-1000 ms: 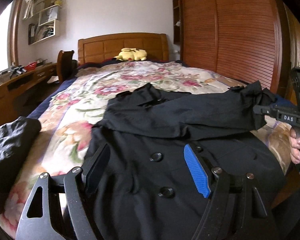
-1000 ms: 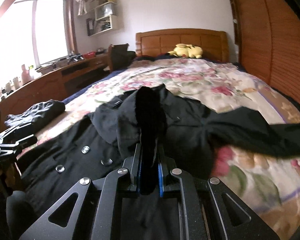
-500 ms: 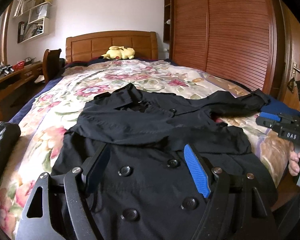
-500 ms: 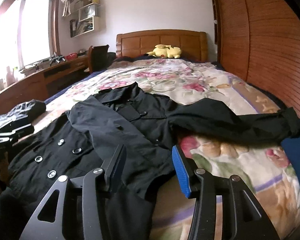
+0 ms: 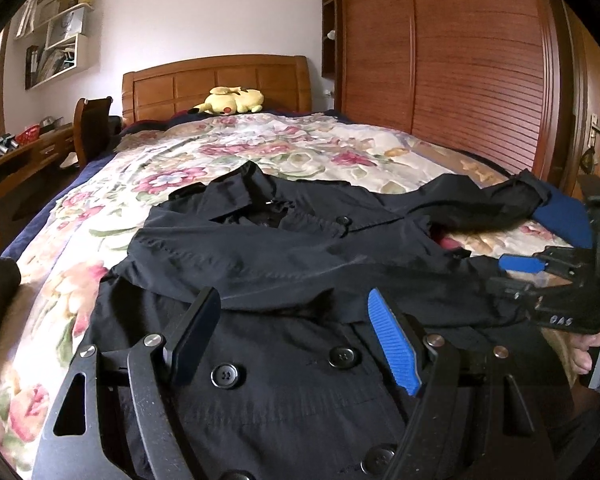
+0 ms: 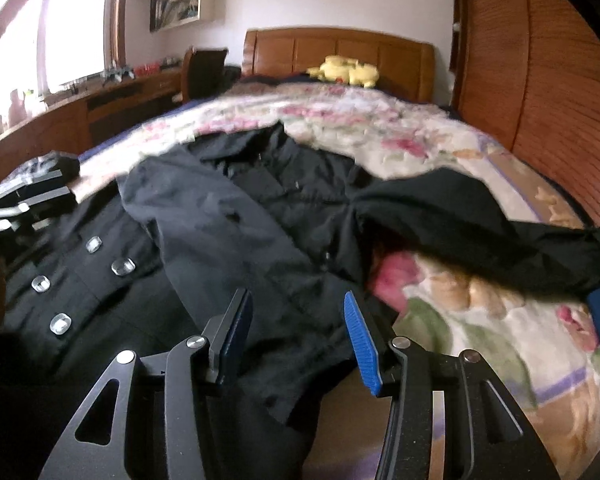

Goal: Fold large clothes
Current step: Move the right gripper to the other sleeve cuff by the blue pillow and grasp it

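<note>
Hovering over the black coat point(image 5: 300, 264) on the floral bed point(image 5: 228, 152), my left fingers point(image 5: 292, 336) and right fingers point(image 6: 296, 332) gape released; 1 sleeve point(image 6: 480, 224) sprawls toward 3 o'clock.

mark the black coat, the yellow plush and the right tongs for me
black coat point(image 5: 300, 256), left wrist view, on the sleeve folded across the chest.
yellow plush point(image 5: 232, 100), left wrist view, on its body by the headboard.
right tongs point(image 6: 296, 336), right wrist view, midway between the open fingertips.
</note>
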`<state>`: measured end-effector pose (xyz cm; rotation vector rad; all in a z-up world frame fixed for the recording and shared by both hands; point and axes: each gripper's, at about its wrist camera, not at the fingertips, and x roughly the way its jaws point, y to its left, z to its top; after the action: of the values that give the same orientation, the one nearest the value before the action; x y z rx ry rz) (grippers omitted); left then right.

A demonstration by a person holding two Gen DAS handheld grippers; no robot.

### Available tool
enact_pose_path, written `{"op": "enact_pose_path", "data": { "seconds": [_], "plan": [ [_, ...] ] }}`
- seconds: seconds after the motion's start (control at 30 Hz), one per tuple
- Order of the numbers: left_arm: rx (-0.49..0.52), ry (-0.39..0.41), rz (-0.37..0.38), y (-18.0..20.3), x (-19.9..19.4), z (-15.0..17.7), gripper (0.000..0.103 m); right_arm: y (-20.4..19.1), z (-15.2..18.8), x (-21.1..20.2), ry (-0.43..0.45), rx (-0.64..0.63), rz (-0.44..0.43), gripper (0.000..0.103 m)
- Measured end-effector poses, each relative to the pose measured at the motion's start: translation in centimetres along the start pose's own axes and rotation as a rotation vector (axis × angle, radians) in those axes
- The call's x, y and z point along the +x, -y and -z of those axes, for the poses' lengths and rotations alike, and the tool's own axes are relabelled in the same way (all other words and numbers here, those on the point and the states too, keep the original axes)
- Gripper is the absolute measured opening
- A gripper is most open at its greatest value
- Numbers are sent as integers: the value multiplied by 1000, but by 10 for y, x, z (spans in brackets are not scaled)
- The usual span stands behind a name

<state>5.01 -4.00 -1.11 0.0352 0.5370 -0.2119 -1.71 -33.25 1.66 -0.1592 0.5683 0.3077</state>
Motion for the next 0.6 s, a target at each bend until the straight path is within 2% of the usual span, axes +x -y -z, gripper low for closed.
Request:
{"op": "enact_pose_path", "data": {
  "seconds": [0.13, 0.23, 0.43, 0.6],
  "plan": [
    [21, -5, -5, 4, 5, 5, 77, 2, 8, 24, -87, -27, 13, 50],
    [28, 4, -6, 6, 3, 7, 77, 4, 11, 32, -110, -34, 8, 50],
    [29, 3, 3, 8, 3, 9, 77, 14, 10, 22, -85, -22, 2, 50],
    [38, -2, 18, 12, 5, 9, 77, 29, 0, 0, -10, -5, 26, 50]
  ]
}}
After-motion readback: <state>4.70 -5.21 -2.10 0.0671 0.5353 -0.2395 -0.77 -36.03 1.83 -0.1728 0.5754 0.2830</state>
